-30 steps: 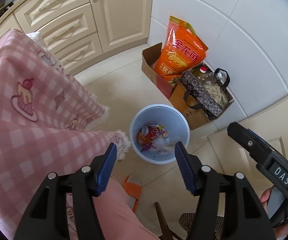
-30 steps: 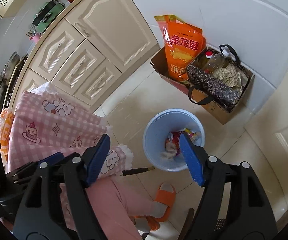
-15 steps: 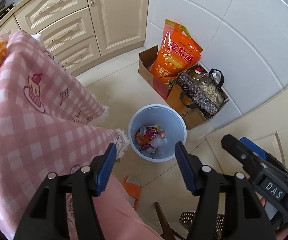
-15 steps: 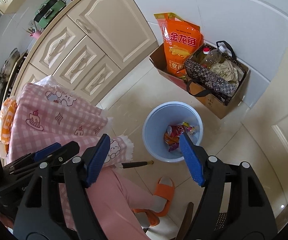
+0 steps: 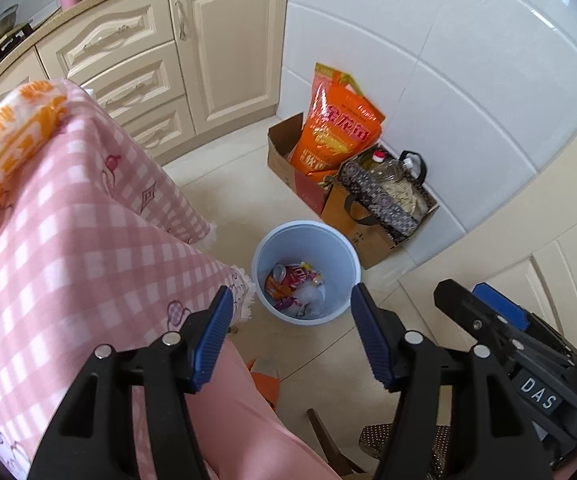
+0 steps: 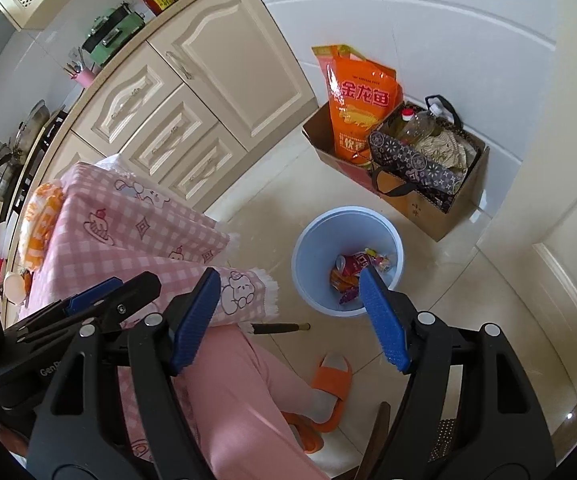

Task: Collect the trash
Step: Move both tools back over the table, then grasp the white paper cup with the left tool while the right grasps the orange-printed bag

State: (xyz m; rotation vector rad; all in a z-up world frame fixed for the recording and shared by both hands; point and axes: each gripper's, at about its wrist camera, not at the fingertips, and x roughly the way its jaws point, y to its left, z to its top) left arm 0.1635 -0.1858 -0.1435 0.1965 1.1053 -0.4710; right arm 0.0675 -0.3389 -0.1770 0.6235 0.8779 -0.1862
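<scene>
A light blue trash bin (image 5: 328,244) stands on the tiled floor beside the table; it also shows in the right wrist view (image 6: 308,248). Inside lie a red can (image 5: 290,274), crumpled white paper (image 5: 308,294) and colourful wrappers (image 6: 342,282). My left gripper (image 5: 290,330) is open and empty, held high above the bin. My right gripper (image 6: 290,314) is open and empty, also well above the bin. An orange-and-white bag (image 5: 4,152) lies on the pink checked tablecloth (image 5: 68,248).
A cardboard box with an orange rice bag (image 5: 334,128) and a patterned bag with an oil bottle (image 5: 384,190) stand against the white tiled wall. Cream cabinets (image 5: 160,64) are at the back. A person's pink-trousered legs and orange slipper (image 6: 330,382) are below, near a chair.
Both grippers have risen and drawn back from the bin, which looks smaller and lower in view. More of the tabletop and counter shows. Both stay open.
</scene>
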